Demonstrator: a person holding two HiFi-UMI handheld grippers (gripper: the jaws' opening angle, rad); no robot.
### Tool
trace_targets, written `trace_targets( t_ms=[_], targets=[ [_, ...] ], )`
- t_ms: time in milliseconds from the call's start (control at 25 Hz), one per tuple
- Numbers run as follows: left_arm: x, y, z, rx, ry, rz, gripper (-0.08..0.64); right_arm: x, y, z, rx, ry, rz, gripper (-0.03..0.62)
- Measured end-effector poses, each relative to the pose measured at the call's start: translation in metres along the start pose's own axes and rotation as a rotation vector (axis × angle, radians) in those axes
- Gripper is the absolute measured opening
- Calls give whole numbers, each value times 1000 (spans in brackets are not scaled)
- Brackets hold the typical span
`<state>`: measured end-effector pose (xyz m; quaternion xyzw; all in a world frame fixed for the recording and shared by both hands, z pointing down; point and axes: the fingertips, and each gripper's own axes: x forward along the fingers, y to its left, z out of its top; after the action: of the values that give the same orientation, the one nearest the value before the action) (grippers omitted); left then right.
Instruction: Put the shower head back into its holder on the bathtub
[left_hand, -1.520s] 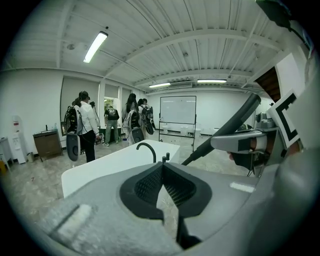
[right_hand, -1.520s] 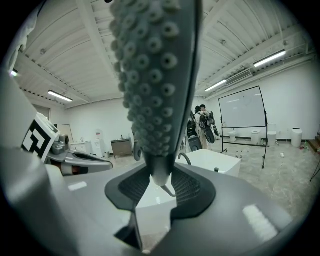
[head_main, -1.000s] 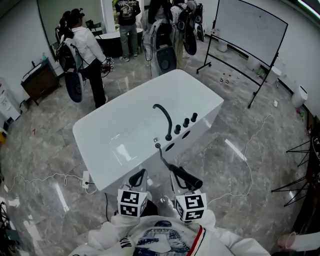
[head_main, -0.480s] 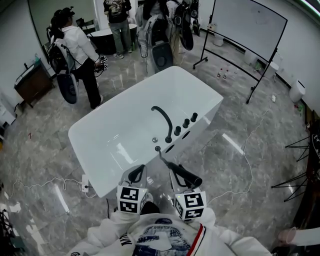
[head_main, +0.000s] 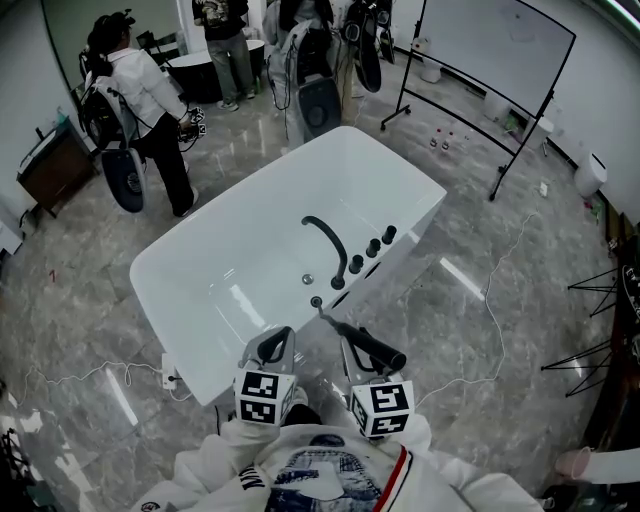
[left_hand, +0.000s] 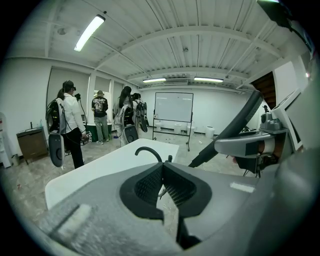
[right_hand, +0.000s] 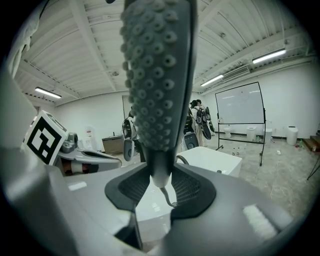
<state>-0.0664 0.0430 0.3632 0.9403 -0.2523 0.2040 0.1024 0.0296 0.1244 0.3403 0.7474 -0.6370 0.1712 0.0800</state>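
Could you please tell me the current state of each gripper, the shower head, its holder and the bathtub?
Left gripper: shut, nothing between its jaws.
Right gripper: shut on the shower head.
Shower head: held by its handle, out of its holder.
Holder: without the shower head.
Bathtub: no water visible in it.

— What colour is the bathtub (head_main: 250, 250)?
— Glossy white, with a black spout (head_main: 328, 240) and black knobs (head_main: 372, 247) on its four o'clock rim.
— And the shower head (right_hand: 155, 75)?
— Grey, its face dotted with rows of nubs. The floor (head_main: 80, 330) is grey marble-veined, and the marker cubes (head_main: 264, 397) carry black-and-white squares.
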Motion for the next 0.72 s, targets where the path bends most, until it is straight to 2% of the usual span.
trace_targets(
  t_ms=[720],
  targets=[
    [48,72,1,-42,23,-73,6,77,-6,7,12,66,-110,137]
  ],
)
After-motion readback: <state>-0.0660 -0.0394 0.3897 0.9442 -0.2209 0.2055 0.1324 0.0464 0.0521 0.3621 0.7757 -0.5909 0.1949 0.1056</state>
